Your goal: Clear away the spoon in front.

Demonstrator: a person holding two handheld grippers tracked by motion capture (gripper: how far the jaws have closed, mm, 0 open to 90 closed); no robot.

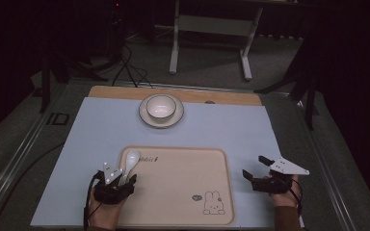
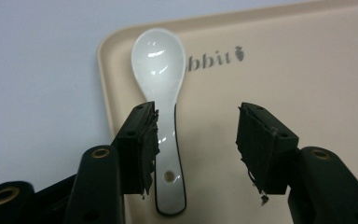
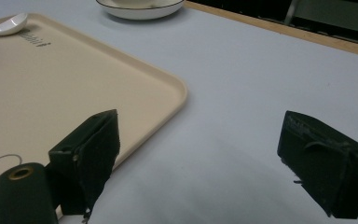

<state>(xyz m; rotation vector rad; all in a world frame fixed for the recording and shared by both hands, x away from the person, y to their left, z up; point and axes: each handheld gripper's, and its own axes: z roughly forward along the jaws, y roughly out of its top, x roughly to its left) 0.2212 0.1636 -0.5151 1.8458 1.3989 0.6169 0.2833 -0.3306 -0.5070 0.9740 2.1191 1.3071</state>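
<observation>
A white ceramic spoon [image 1: 131, 161] [image 2: 161, 79] lies on the beige tray [image 1: 183, 192] [image 2: 284, 70] at its far left corner, bowl pointing away from me. My left gripper [image 1: 117, 177] [image 2: 196, 135] stands open over the spoon's handle. The handle runs just beside the left pad, with a wide gap to the right pad. My right gripper [image 1: 254, 167] [image 3: 198, 154] is open with nothing between its jaws, low over the pale mat just right of the tray [image 3: 51, 79]. The spoon [image 3: 2, 25] also sits at the far corner in the right gripper view.
A white bowl [image 1: 161, 107] sits on a dark-rimmed plate [image 1: 149, 119] [image 3: 140, 10] at the back middle of the pale blue mat [image 1: 101, 130]. A wooden table edge [image 1: 231, 97] runs behind it. The tray has a rabbit drawing near its front right corner.
</observation>
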